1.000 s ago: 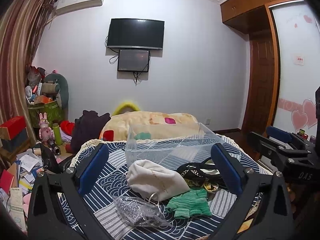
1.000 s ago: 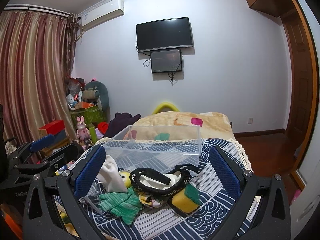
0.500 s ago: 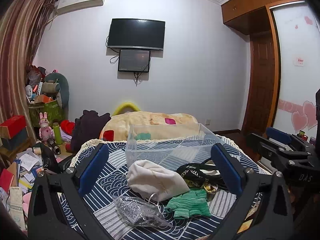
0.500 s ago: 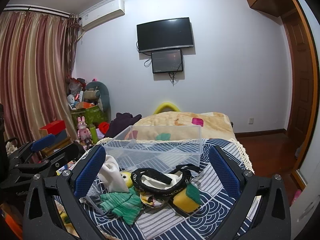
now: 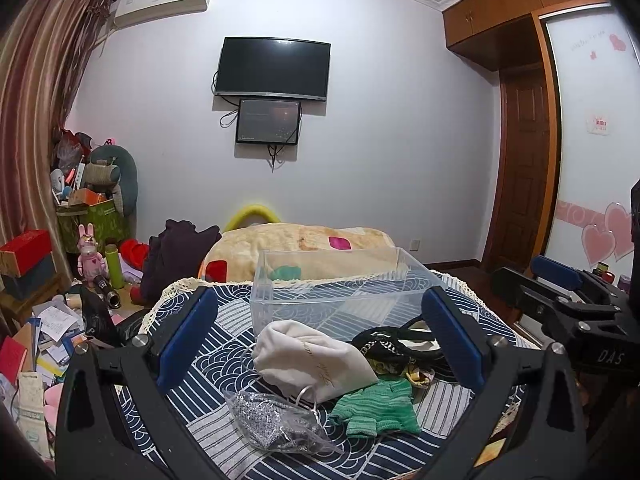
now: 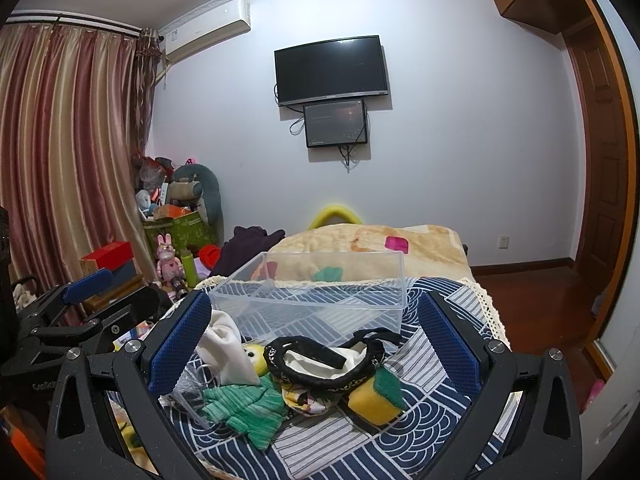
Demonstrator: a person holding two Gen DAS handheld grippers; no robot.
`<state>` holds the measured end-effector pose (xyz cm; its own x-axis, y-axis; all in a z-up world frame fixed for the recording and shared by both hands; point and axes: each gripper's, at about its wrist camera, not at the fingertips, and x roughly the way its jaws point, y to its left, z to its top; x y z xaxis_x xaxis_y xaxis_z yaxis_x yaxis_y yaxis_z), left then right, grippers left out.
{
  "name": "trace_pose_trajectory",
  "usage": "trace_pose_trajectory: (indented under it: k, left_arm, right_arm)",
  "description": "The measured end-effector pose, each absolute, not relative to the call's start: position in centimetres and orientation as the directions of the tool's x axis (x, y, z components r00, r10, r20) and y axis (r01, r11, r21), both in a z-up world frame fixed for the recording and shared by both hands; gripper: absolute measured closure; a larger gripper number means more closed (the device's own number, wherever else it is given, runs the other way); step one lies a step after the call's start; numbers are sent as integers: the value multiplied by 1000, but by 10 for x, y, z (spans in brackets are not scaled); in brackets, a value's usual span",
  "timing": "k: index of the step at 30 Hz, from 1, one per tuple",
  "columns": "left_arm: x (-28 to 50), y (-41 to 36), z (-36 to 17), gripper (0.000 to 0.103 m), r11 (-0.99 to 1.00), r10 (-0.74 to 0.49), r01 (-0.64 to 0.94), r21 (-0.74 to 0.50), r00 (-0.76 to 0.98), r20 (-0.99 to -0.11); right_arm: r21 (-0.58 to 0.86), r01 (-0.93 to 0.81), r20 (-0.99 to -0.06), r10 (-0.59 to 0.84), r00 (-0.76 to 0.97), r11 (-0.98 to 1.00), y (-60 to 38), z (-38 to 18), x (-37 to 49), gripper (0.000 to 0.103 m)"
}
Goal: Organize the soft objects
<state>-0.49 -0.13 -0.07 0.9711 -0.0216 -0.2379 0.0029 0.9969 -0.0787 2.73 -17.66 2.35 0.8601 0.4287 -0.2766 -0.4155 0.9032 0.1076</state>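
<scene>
An empty clear plastic bin [image 5: 336,292] [image 6: 316,296] stands on a blue patterned cloth [image 5: 224,348]. In front of it lies a heap of soft things: a white drawstring pouch [image 5: 312,360] [image 6: 224,348], a green knitted glove [image 5: 376,408] [image 6: 244,404], a clear bag of silvery stuff [image 5: 276,420], a black-trimmed pouch [image 6: 324,364] [image 5: 392,348] and a yellow-green sponge [image 6: 376,396]. My left gripper [image 5: 320,340] is open and empty above the heap. My right gripper [image 6: 314,344] is open and empty too, hovering over the heap.
A bed with a beige blanket [image 5: 300,244] lies behind the bin. Boxes, toys and papers crowd the floor at the left [image 5: 48,320]. A wooden door [image 6: 600,184] and bare wooden floor [image 6: 536,304] are at the right.
</scene>
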Motion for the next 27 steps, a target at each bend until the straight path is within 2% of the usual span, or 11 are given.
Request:
trace_pose_trajectory:
  k: [12, 13, 14, 15, 16, 24, 27]
  left_arm:
    - [-2, 2, -4, 0, 995, -67, 44, -91, 961, -269]
    - [-2, 3, -5, 2, 994, -70, 45, -97, 959, -273]
    - [-1, 4, -6, 8, 994, -69, 42, -101, 959, -275]
    - [-1, 6, -7, 18, 994, -64, 35, -106, 958, -280]
    - [0, 7, -9, 21, 994, -61, 32, -107, 956, -286]
    - [17, 27, -39, 32, 991, -38, -20, -134, 909, -415]
    - [21, 33, -52, 34, 991, -18, -45, -126, 889, -458]
  right_arm:
    - [94, -392, -285, 402, 870, 915, -177, 18, 31, 0]
    - [97, -392, -289, 402, 869, 915, -178, 17, 32, 0]
    - [101, -392, -294, 404, 866, 915, -179, 16, 33, 1]
    - [102, -392, -302, 404, 863, 914, -179, 14, 34, 4]
    - [101, -391, -307, 403, 862, 915, -180, 13, 35, 6]
    - [130, -378, -398, 397, 827, 917, -189, -6, 47, 29]
    - [143, -364, -434, 389, 813, 921, -195, -14, 50, 34]
